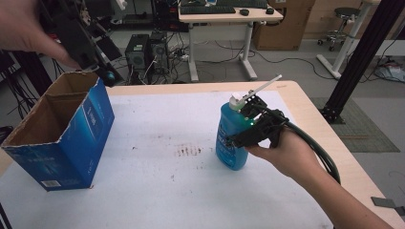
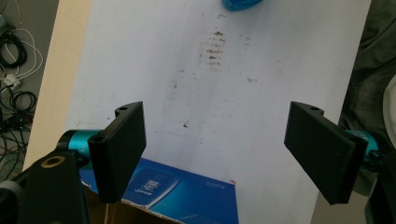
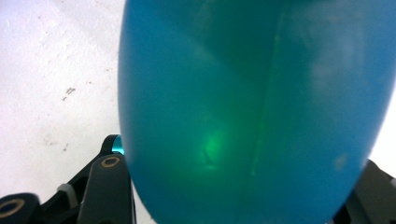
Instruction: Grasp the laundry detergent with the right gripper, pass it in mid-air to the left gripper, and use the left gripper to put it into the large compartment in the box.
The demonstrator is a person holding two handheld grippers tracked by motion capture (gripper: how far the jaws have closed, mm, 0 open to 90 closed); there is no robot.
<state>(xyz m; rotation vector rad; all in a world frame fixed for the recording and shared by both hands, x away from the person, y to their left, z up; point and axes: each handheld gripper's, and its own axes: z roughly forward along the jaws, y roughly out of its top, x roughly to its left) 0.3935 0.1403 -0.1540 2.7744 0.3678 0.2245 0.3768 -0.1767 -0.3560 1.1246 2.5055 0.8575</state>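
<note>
High view, left to right: box point(image 1: 57, 136), blue, top open, at the tabletop's point(image 1: 157, 191) left edge; left hand-held gripper point(image 1: 102, 71) above its far rim, jaws wide apart, empty; bare stained white surface between; bottle point(image 1: 232, 138), blue, pump-topped, long axis upright, right of centre, well apart from box; right hand-held gripper point(image 1: 248, 125) clamped on bottle from the right; right hand nearer. Judgement: likely carry leftward into box; path open; box walls the obstacle.
</note>
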